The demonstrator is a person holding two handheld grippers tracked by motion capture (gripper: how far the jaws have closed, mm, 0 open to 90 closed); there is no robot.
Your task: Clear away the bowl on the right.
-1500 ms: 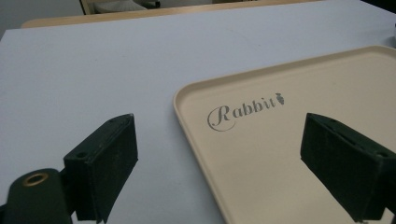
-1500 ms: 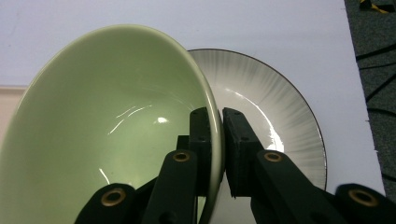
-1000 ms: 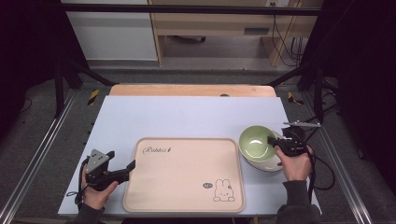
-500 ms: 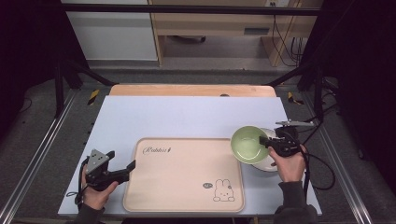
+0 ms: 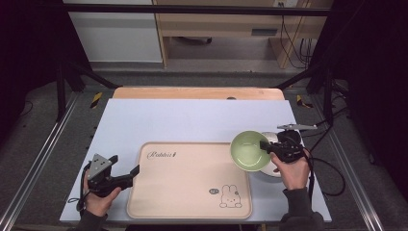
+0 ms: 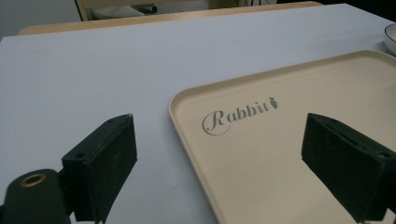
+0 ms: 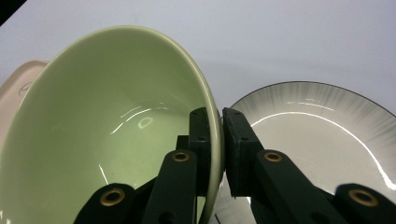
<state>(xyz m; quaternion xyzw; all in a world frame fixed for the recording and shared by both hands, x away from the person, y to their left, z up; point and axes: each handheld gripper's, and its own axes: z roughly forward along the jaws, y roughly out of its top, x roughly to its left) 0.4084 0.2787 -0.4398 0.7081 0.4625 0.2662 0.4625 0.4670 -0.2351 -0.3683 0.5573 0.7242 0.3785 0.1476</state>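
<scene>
A pale blue desk (image 5: 192, 120) fills the middle of the high view, with dark floor and metal rails around it. At lower centre lies a beige tray (image 5: 187, 183) printed "Rabbit". At right, a green bowl (image 5: 249, 150) tilts above a white plate (image 7: 317, 135), its rim pinched between the right gripper (image 5: 265, 146)'s closed fingers (image 7: 236, 149). At lower left, the left gripper (image 5: 133, 173) has its fingers (image 6: 105, 163) spread open astride the tray's corner.
</scene>
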